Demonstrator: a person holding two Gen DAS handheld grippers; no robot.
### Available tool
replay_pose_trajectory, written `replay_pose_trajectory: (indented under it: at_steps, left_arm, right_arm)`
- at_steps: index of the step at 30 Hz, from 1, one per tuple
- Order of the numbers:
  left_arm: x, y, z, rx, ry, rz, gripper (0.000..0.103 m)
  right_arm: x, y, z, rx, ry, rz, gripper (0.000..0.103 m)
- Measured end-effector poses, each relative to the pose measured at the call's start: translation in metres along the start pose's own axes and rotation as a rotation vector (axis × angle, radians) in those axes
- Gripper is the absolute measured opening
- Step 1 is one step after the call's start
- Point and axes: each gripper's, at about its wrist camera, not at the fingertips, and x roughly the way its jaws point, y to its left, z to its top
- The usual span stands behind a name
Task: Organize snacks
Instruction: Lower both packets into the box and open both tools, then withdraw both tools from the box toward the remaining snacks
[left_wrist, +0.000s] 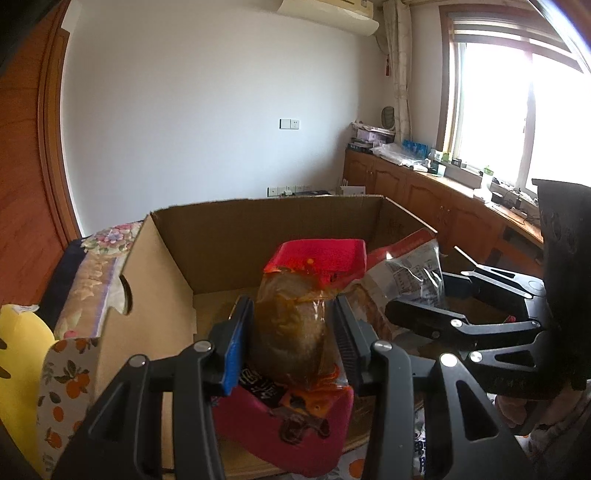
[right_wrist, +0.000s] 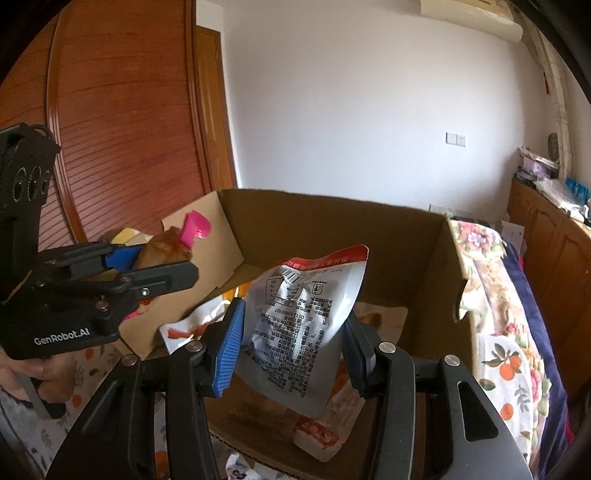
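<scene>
Your left gripper (left_wrist: 291, 332) pinches a red-ended pouch (left_wrist: 295, 321) of brown food, seemingly meat. Your right gripper (right_wrist: 295, 339) clamps a silver snack bag (right_wrist: 299, 325) between its pads, over the cardboard box (right_wrist: 424, 266).

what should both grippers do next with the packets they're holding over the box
Probably lower both a little further into the cardboard box and then open. The left gripper clamps a red packet, the right gripper a white packet; both already hang inside the box walls, above packets lying on its floor.
</scene>
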Motion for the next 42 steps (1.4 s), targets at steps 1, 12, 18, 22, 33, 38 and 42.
replay_pose_trajectory:
  at_steps: [1, 12, 18, 22, 33, 38, 42]
  left_arm:
    - [0.002, 0.000, -0.001, -0.001, 0.004, -0.004, 0.044]
    - [0.009, -0.005, -0.010, -0.005, 0.014, -0.014, 0.049]
    - [0.008, -0.006, -0.011, -0.003, 0.010, -0.009, 0.050]
    - [0.006, -0.003, -0.013, 0.008, 0.003, 0.002, 0.051]
    - [-0.015, -0.010, -0.006, 0.039, -0.028, 0.012, 0.051]
    - [-0.031, -0.009, -0.005, 0.042, -0.030, 0.027, 0.051]
    - [-0.049, -0.009, -0.008, 0.047, -0.022, 0.033, 0.052]
  right_arm:
    - [0.001, 0.000, -0.001, -0.001, 0.004, 0.001, 0.050]
    - [-0.003, -0.002, -0.007, -0.022, -0.030, 0.013, 0.054]
    - [0.003, -0.003, -0.006, -0.025, -0.027, 0.013, 0.057]
    - [0.003, -0.003, -0.007, -0.026, -0.031, 0.014, 0.058]
    - [-0.010, -0.001, 0.000, -0.016, -0.042, 0.022, 0.063]
    - [-0.022, 0.008, 0.003, -0.031, -0.044, 0.010, 0.063]
    - [-0.038, 0.015, 0.001, -0.036, -0.032, -0.006, 0.063]
